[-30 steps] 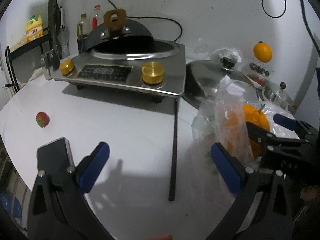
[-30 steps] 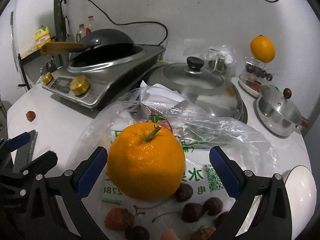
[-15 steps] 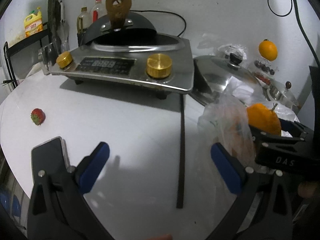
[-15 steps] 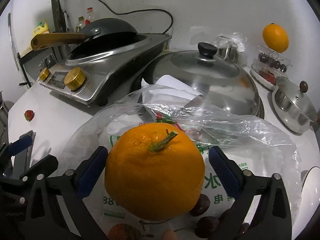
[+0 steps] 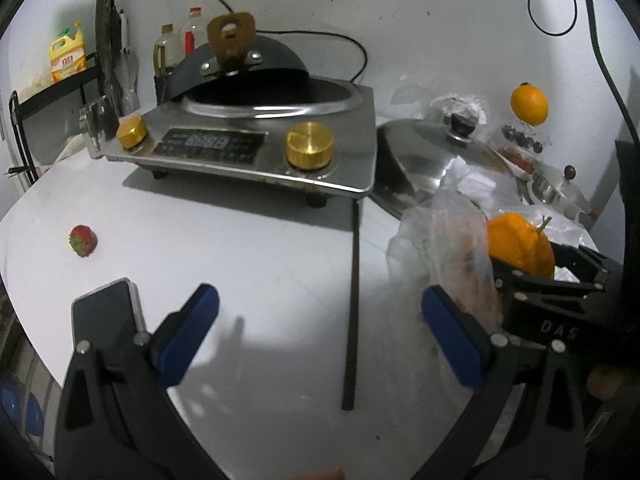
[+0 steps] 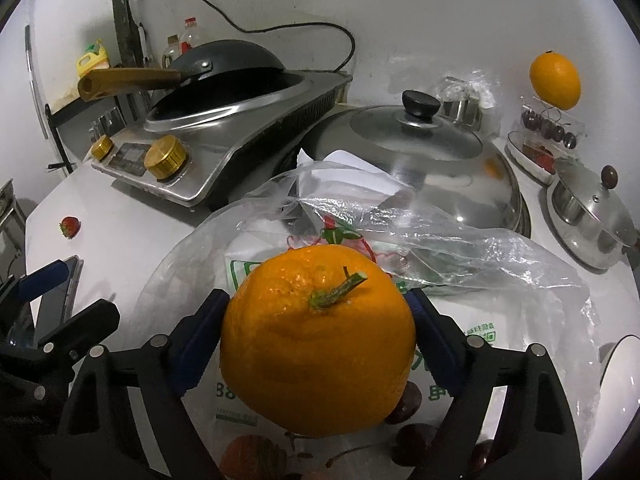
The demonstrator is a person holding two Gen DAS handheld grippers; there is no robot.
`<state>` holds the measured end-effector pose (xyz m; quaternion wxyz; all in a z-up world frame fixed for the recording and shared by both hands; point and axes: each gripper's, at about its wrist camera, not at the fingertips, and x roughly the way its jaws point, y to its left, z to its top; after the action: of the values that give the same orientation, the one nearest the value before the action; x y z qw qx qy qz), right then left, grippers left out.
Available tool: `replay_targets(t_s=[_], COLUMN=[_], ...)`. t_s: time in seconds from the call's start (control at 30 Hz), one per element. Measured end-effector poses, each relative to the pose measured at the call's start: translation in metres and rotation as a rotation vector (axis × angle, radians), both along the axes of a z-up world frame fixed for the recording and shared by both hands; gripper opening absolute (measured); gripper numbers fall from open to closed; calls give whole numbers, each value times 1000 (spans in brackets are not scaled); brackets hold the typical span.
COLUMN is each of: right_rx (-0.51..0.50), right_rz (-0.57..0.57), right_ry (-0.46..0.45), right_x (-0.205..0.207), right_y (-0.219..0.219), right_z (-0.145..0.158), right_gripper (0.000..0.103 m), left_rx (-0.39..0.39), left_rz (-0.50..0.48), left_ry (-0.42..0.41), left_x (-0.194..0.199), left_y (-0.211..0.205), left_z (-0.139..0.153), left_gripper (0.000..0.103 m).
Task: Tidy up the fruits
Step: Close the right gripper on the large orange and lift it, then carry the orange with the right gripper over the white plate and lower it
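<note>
Right wrist view: orange [image 6: 318, 340] sits between closing right claw [image 6: 318, 334] pads.

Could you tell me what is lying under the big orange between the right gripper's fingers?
Under the orange lie a printed plastic bag, dark cherries and a strawberry. Anything directly beneath it is hidden.

Right claw [image 6: 318, 332] closing; left claw [image 5: 318, 336] wide.

A large orange [image 6: 318, 340] with a short green stem tilted to the right fills the lower centre of the right wrist view, above a clear plastic bag [image 6: 460, 240]; a single red strawberry [image 6: 70, 227] lies alone at far left
</note>
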<state>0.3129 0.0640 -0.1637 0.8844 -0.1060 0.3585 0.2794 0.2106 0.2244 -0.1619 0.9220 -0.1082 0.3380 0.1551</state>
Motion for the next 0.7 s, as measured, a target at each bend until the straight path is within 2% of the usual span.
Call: replay_targets(t_s=[0.7], right_rx=[67], right_rz=[-95], right_ry=[-115], right_x=[-41], right_y=[-74], right_z=[56], right_gripper=[90], left_rx=[33], left_rz=[-60], left_ry=[-71], left_x=[-29], left_y=[-56], left_z=[41], left_gripper=[102])
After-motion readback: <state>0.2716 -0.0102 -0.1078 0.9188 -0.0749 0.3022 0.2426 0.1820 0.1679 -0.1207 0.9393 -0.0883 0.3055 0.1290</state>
